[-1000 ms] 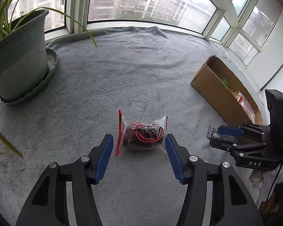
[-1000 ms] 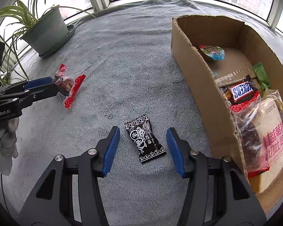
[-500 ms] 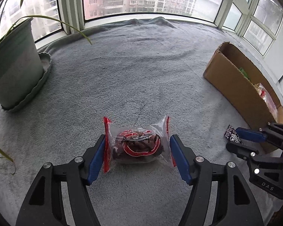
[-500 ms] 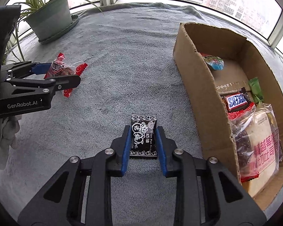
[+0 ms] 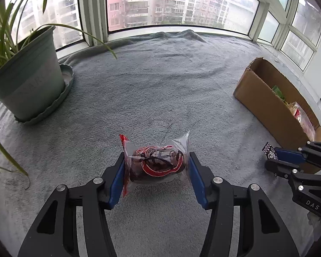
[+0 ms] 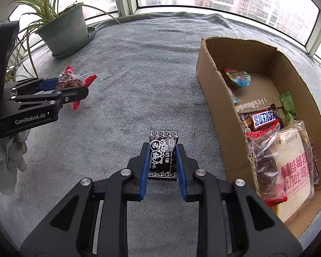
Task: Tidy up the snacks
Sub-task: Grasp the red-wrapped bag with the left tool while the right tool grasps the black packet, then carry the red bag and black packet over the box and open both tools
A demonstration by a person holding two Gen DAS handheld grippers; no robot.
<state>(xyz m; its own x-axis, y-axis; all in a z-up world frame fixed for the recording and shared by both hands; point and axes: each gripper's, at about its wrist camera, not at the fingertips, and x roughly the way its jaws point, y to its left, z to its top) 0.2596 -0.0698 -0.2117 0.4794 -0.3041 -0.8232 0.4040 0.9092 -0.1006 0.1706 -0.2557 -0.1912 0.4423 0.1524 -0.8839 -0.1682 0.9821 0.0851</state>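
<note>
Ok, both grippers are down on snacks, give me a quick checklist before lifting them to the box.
1. Right gripper shut on black plum candy packet: ok.
2. Left gripper, jaws just closing, pressing clear red-printed snack bag: ok.
3. Bag gripped by its body, not just film: cannot tell.
4. Brown cardboard box open-topped: ok.
5. Bare floor free at box's far end: ok.
6. Grey blanket clear between snacks and box: ok.

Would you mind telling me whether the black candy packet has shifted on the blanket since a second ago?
Yes. The black candy packet, then lying slanted, now stands straight between the right gripper's closed pads, its long edges roughly parallel to the cardboard box wall.
</note>
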